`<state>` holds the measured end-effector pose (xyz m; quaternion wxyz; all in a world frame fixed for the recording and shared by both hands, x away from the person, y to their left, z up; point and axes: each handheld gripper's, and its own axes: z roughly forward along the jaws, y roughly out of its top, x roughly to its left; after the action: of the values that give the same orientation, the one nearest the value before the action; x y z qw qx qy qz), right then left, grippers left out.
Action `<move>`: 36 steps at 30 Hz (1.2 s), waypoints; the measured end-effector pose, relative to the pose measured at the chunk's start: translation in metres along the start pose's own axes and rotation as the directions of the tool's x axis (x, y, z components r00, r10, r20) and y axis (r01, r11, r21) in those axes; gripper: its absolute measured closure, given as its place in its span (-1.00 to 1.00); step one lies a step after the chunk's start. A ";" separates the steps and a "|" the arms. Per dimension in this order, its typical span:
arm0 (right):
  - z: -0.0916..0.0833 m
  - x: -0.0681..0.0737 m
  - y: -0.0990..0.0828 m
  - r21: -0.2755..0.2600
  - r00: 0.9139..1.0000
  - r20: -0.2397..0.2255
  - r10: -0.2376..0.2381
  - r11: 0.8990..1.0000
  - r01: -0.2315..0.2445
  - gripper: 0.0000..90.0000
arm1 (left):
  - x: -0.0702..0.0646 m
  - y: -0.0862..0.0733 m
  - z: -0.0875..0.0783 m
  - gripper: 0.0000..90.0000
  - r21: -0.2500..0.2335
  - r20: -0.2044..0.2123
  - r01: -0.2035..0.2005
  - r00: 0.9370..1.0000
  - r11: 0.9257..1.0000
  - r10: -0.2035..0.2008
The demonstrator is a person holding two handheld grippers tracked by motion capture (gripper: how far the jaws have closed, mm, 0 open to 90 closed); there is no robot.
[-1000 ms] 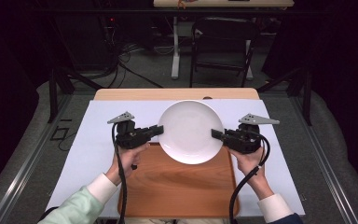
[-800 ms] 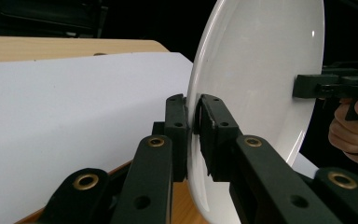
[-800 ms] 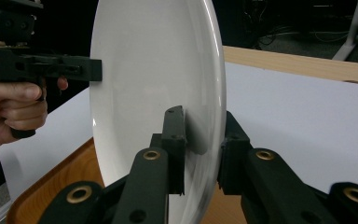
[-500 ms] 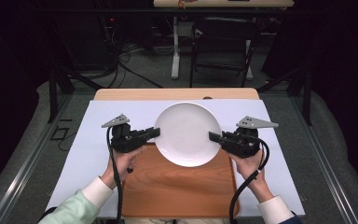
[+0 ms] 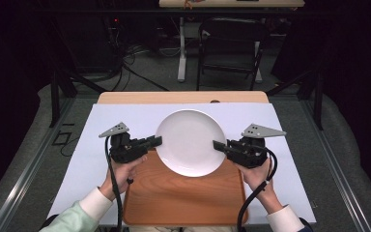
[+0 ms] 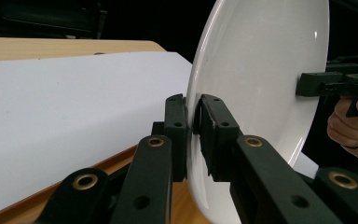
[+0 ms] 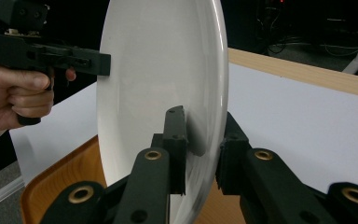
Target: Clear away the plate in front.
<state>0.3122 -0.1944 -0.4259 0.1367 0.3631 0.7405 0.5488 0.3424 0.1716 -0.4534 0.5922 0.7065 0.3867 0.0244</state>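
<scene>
While you carry it, both grippers have drifted left and forward | left gripper (image 5: 155, 141) and right gripper (image 5: 219, 145) clamp opposite rims; white plate (image 5: 189, 140) aloft over the wooden tray (image 5: 183, 195) — likely heading for the white sheet (image 5: 125, 118).

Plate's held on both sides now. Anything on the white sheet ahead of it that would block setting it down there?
Nothing visible. The white sheet ahead of the plate looks bare; the left gripper and right gripper clamp opposite rims.

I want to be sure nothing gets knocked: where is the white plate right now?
In the high view the white plate sits mid-table, held between the left tongs and right tongs, each clamped on its rim, over the white sheet and wooden board.
</scene>
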 end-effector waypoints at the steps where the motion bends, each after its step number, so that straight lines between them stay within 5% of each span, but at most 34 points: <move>1: 0.000 0.001 0.000 0.001 1.000 -0.001 -0.001 1.000 0.001 0.72 | 0.000 0.000 -0.001 0.80 0.001 0.002 -0.001 1.000 1.000 0.001; 36: -0.002 0.022 -0.015 0.053 0.999 -0.054 -0.006 0.999 0.009 0.72 | -0.007 -0.019 -0.023 0.80 0.040 -0.006 0.045 0.999 0.998 -0.045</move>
<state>0.2902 -0.1825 -0.4348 0.1091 0.3488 0.7596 0.5380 0.3164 0.1866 -0.4597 0.5772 0.7093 0.4046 0.0050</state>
